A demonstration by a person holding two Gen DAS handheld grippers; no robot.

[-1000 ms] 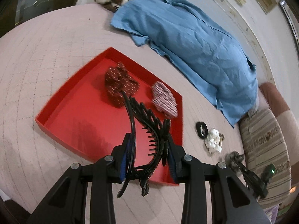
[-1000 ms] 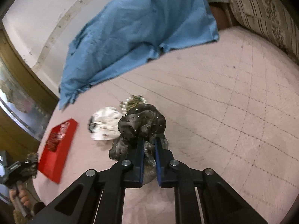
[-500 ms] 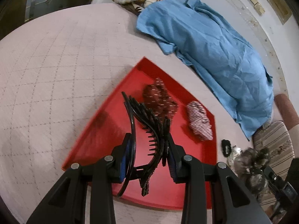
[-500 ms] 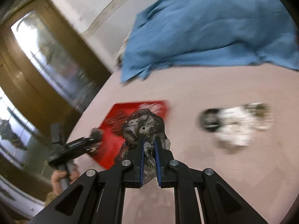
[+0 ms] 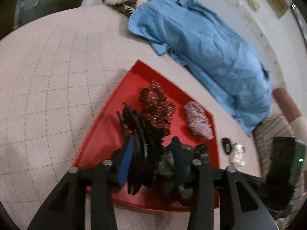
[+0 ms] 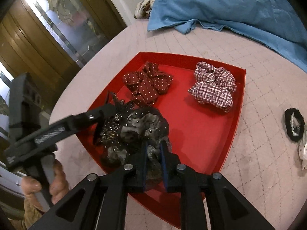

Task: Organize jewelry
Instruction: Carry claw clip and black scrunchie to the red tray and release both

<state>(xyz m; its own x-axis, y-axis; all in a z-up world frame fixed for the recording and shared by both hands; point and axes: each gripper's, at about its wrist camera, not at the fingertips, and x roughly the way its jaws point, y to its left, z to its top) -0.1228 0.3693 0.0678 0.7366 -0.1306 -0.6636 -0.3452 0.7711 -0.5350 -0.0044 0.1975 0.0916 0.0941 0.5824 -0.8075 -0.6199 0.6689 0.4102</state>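
A red tray (image 5: 107, 113) (image 6: 216, 134) lies on the pink quilted bed. In it are a dark red dotted scrunchie (image 5: 157, 107) (image 6: 147, 84) and a checked pink scrunchie (image 5: 198, 122) (image 6: 213, 86). My left gripper (image 5: 151, 155) (image 6: 107, 115) is shut on a black claw hair clip (image 5: 134, 122) over the tray's near part. My right gripper (image 6: 153, 153) is shut on a grey studded scrunchie (image 6: 138, 128) (image 5: 182, 153), right beside the clip above the tray.
A black scrunchie (image 6: 294, 124) (image 5: 226, 146) and a white one (image 5: 237, 154) (image 6: 303, 153) lie on the bed right of the tray. A blue shirt (image 5: 203, 38) (image 6: 230, 7) is spread behind. A striped cushion (image 5: 272, 132) is at the right. A wooden door (image 6: 38, 44) stands left.
Both grippers moved over the tray and came together. The right gripper carried the grey scrunchie from the bed to the tray beside the clip.
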